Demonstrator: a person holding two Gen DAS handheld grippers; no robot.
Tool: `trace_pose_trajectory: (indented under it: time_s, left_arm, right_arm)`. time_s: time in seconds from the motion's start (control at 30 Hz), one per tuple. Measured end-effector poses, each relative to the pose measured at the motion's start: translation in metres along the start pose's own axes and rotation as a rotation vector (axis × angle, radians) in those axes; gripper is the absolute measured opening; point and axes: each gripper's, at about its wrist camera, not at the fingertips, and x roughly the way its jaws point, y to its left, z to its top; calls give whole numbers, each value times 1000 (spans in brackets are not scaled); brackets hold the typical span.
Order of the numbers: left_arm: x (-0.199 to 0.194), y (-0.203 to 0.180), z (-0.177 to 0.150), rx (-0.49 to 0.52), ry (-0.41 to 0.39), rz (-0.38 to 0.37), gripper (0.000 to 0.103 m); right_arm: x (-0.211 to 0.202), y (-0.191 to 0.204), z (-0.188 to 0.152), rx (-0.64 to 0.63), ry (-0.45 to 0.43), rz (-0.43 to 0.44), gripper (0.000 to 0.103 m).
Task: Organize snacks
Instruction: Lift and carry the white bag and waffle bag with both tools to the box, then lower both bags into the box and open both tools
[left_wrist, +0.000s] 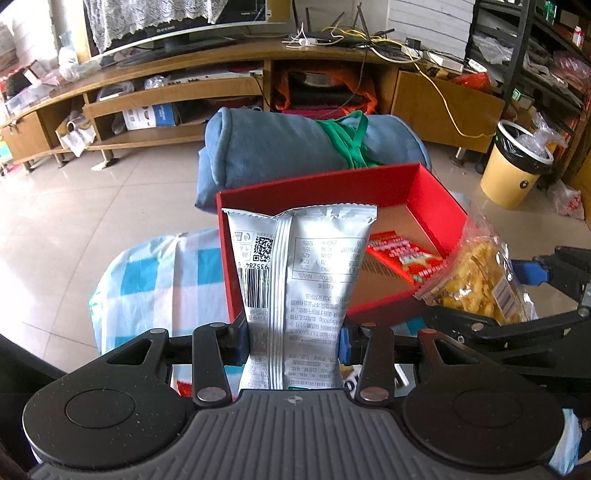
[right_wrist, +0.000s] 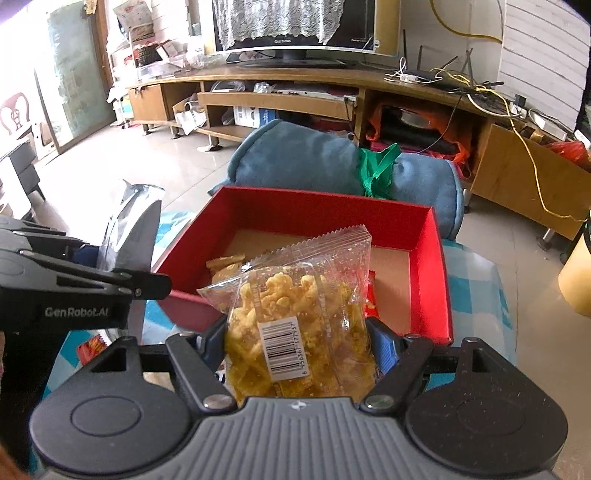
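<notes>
Fingers (left_wrist: 349, 341) of left gripper (left_wrist: 291, 343) pinch silver packet (left_wrist: 299, 266); right gripper (right_wrist: 299, 343) pinches clear snack bag (right_wrist: 303, 310), both over red box (right_wrist: 325, 206).

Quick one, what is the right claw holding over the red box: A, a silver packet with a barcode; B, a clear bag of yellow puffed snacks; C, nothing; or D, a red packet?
B: the right claw is shut on the clear bag of yellow puffed snacks, at the near edge of the red box; the silver packet is in the left claw.
</notes>
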Motion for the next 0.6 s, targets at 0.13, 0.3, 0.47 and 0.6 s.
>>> trace_pose_trajectory:
  time_s: [0.13, 0.3, 0.47, 0.6]
  left_arm:
    - [6, -1, 9, -5, -7, 1, 50]
    - [16, -2, 23, -13, -22, 6, 50]
    - [29, -1, 38, -31, -29, 9, 50]
    - [42, -3, 46, -34, -21, 12, 50]
  right_arm:
    - [6, -6, 8, 11, -9, -13, 75]
    - [19, -19, 18, 42, -21, -32, 75]
    - [28, -30, 34, 66, -49, -49, 75]
    - [38, -37, 45, 79, -67, -55, 75]
